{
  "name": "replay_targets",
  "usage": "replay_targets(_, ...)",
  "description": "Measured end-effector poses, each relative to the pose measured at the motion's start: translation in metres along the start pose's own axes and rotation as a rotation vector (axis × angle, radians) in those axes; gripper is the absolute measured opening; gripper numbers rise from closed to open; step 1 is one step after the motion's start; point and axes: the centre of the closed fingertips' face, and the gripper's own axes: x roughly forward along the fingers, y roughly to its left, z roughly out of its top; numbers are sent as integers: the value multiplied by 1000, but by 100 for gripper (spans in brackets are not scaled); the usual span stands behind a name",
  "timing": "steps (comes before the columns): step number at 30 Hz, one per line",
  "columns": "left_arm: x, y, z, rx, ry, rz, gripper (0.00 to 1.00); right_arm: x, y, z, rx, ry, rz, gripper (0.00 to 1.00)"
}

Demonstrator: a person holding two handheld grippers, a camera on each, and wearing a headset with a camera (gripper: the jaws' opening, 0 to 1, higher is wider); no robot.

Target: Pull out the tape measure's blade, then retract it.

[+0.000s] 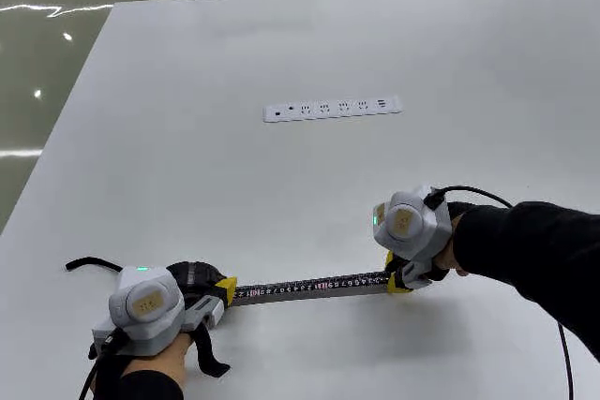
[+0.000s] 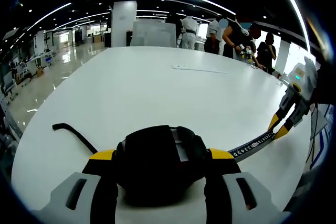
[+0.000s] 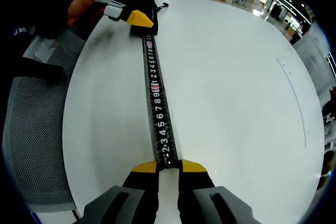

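While your left gripper [image 1: 216, 301] is clamped around the black tape measure case [image 2: 157, 163] at the near left of the white worktop [image 1: 394, 35], your right gripper [image 3: 169, 167] is pinched on the tip of the blade [image 3: 156, 98], which lies drawn out flat between them.

We list, nearer us than the power strip [image 1: 332, 108]: left gripper [image 1: 217, 302] clamping tape measure [image 1: 192, 278]; blade [image 1: 309, 287] drawn out; right gripper [image 1: 394, 275] pinching its tip.
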Motion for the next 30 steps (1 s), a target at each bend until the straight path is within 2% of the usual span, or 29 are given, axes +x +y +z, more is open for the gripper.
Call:
replay_targets(11,2,-1,-2,-16,20,-31,62,2,1,3,-1,-5,-9,9)
replay_targets(14,2,-1,-3,-13,25,-38,62,2,1,4,14,-16,-10,9)
replay_targets(16,2,-1,-3,-9,27,-43,62,2,0,5,57,-24,-4,9)
replay_targets(21,2,-1,-3,-8,28,-47,62,3,1,7,19,-12,2,9)
replay_targets(30,2,-2,-3,-6,33,-52,62,3,2,9,19,-9,0,9)
